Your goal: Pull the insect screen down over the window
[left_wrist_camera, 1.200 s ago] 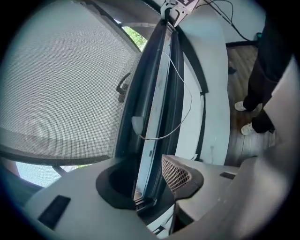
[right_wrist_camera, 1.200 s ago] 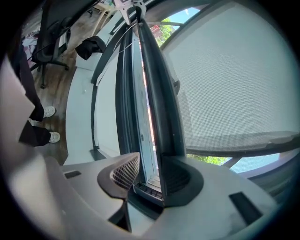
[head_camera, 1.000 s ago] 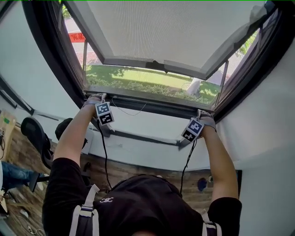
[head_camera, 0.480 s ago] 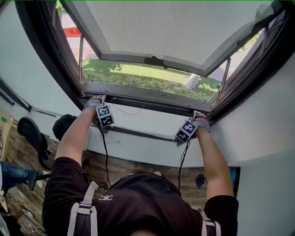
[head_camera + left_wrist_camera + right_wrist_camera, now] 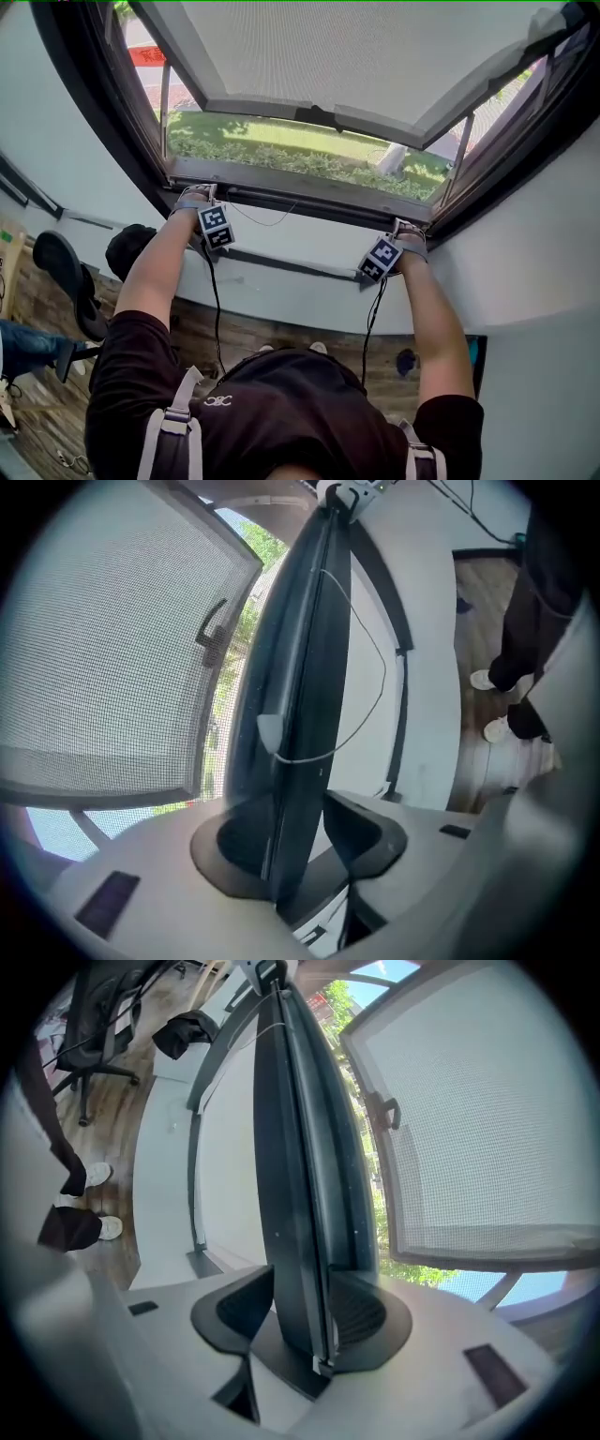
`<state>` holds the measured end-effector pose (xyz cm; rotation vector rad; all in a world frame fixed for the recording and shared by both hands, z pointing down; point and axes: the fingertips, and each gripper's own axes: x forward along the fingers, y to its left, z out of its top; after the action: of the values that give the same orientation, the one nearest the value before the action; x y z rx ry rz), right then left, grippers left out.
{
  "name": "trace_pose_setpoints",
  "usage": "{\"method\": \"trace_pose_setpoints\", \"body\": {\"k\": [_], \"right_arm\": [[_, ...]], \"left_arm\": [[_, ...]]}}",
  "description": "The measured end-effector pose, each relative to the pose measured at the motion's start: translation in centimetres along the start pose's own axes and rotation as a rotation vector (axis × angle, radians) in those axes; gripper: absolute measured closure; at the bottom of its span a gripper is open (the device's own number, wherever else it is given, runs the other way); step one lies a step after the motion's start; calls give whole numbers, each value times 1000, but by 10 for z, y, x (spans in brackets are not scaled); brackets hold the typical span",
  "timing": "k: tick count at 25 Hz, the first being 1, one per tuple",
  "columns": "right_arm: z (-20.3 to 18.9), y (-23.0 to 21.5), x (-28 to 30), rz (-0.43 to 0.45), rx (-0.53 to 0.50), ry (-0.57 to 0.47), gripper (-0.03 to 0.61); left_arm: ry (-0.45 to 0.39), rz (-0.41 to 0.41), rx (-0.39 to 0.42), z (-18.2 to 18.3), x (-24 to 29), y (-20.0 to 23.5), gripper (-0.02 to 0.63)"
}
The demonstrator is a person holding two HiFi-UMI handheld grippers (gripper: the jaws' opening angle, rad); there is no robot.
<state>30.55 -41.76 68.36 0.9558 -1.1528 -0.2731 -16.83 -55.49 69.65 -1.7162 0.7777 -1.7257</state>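
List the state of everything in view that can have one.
screen bar, low, at the bottom edge of the window frame, between both grippers' jaws.
left gripper, shut on the screen bar; jaws have just been closing.
right gripper, shut on the screen bar; jaws have just been closing.
window sash, open, swung outward.
cord, slack, looping off the screen bar.

1. Tongs: two. Left tongs, right tongs. Both pairs of jaws have just closed further, each with the screen bar between them.
2. Screen bar: one.
3. Marker cubes: two. Left cube, right cube.
4. Sash: one, with one handle.
5. Cord: one.
6. Shoes: two. Upper shoe, lower shoe.
7. Chair: one.
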Motion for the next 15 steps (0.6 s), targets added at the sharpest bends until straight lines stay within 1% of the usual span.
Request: {"method": "trace_pose_setpoints", "body": {"k": [1,4,7,8,10,11,13,14,15], "right_arm": [[1,1,0,-2,12,0,381],[4,0,-1,-18,32,-3,373],[2,1,-1,-5,25,13,365],[2,2,-1,9,23,20,366],[4,2,-2,34,13,39,377],[4,2,-2,38,10,49,377],[2,5,-1,36,15,71,351],[1,6,-1,30,21,77,345],[1,8,-2,25,22,77,339]], "left_arm": [[2,1,-5,-1,1,-3,433],[6,11,-31,-1,3,-4,402],[-3,5,-44,-3,9,-5,402],[-2,-2,-38,-3,10,-4,412],[4,-16,-13,-3,8,0,472],[9,-19,1,-4,8,1,486],[16,-16,13,-4,6,-1,472],[17,-15,9,-4,5,-3,439],[17,-14,4,-4,4,-6,435]]}}
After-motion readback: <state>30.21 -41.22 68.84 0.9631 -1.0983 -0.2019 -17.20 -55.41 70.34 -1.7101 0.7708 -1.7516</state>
